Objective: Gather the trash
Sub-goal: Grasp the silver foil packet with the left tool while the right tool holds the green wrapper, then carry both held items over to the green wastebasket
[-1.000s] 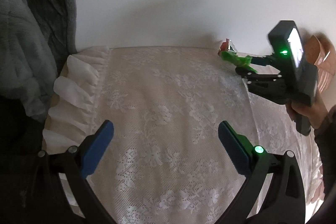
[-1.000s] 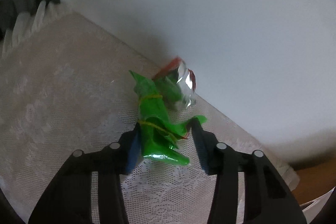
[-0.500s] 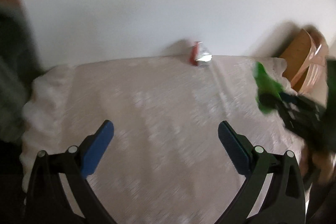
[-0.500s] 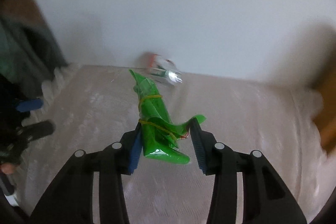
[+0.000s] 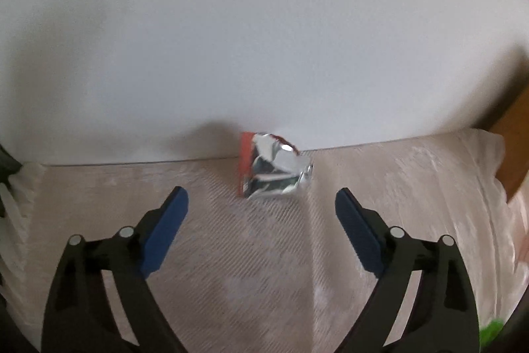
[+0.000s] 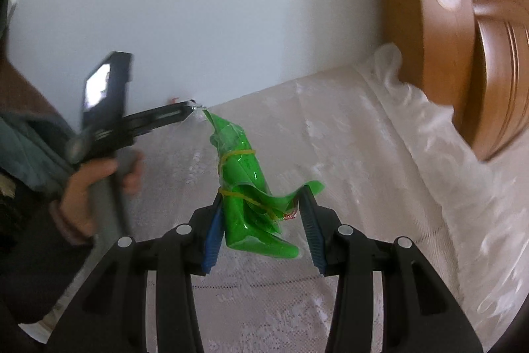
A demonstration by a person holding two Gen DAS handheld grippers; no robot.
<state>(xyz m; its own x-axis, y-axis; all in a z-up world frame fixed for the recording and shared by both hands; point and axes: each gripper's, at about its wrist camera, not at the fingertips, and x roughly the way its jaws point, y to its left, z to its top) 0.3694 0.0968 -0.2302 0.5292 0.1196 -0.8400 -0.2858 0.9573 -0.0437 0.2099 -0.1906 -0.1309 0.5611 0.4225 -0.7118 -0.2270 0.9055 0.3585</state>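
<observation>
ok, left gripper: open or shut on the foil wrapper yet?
Open. The left gripper has just been closing, nothing between its jaws; the foil wrapper lies ahead by the wall.

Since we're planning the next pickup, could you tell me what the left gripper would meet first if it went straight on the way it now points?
Most likely the crumpled silver wrapper, lying on the lace cloth against the wall, straight ahead of the open left gripper. Depth is uncertain.

A crumpled silver foil wrapper with a red edge (image 5: 272,169) gleams mirror-bright at the centre of the left wrist view. It lies on a cream lace cloth (image 5: 264,253), matt and finely textured. Centre of the right wrist view, a glossy green plastic wrapper (image 6: 246,187) shows yellow rubber bands (image 6: 238,152). Upper right, a polished brown wooden headboard (image 6: 456,55) shines smoothly.
</observation>
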